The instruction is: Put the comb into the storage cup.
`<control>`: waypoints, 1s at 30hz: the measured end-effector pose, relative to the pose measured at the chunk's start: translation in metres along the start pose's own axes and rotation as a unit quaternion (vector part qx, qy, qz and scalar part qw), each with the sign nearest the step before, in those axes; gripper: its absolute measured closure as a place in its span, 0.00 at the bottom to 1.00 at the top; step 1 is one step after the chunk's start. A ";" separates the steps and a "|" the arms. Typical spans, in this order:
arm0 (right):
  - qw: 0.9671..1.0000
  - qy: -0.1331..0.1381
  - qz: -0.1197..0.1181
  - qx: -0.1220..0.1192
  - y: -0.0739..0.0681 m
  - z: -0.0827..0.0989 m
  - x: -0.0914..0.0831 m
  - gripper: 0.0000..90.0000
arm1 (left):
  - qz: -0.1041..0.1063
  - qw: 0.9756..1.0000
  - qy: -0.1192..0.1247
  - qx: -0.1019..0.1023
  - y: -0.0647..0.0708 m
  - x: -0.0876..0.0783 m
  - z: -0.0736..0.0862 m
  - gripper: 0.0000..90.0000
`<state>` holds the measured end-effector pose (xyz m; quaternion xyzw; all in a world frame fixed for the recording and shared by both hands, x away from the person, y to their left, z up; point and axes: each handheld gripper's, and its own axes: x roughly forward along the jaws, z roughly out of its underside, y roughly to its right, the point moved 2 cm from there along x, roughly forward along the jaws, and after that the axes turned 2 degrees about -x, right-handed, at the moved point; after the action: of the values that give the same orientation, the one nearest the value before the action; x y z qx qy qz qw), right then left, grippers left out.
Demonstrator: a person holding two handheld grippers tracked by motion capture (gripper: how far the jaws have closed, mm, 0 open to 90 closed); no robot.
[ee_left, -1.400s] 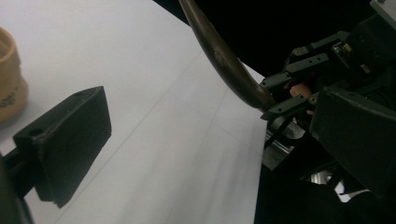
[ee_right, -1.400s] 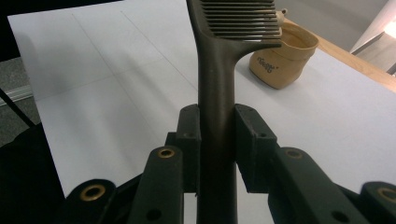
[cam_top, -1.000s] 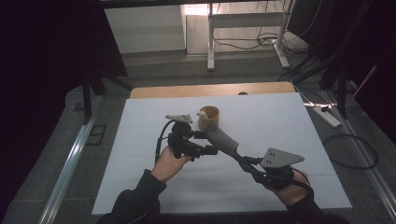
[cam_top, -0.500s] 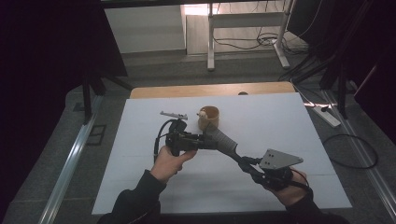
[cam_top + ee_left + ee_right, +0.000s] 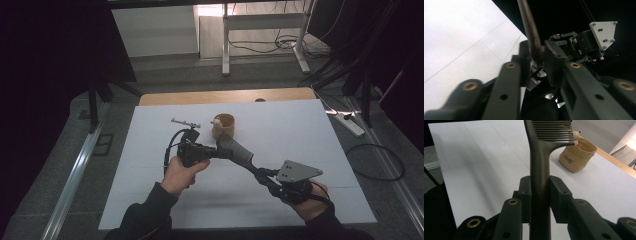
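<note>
2 tools grip 1 dark comb (image 5: pixel 541 170) above mid-counter (image 5: pixel 310 130): right tool (image 5: pixel 540 195) clamps its handle, left tool (image 5: pixel 535 65) pinches the shaft. Near the far edge sits a tan pot (image 5: pixel 223 126). Keep both grips firm, moving together.

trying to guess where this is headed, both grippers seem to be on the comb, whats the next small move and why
Probably open the left gripper and let the right gripper keep the comb. The right jaws clamp the handle squarely, while the left jaws grip a thin part farther up, so the doubled hold looks like a handover. Its toothed end points toward the tan pouch.
</note>
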<state>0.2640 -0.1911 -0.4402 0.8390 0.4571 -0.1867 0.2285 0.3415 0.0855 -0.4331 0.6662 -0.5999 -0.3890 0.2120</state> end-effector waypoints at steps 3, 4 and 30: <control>1.000 -0.004 0.003 -0.003 0.000 0.001 0.001 0.81 | 0.006 1.000 -0.002 -0.013 -0.003 0.001 0.001 0.88; 1.000 -0.005 0.004 -0.004 0.000 0.001 0.001 0.81 | 0.009 1.000 -0.002 -0.018 -0.003 0.001 0.001 0.89; 1.000 -0.019 -0.017 0.018 0.001 0.009 0.011 0.55 | -0.022 1.000 -0.017 -0.003 0.000 0.000 0.001 0.92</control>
<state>0.2700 -0.1890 -0.4529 0.8313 0.4638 -0.2148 0.2186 0.3409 0.0858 -0.4334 0.6716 -0.5874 -0.4070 0.1953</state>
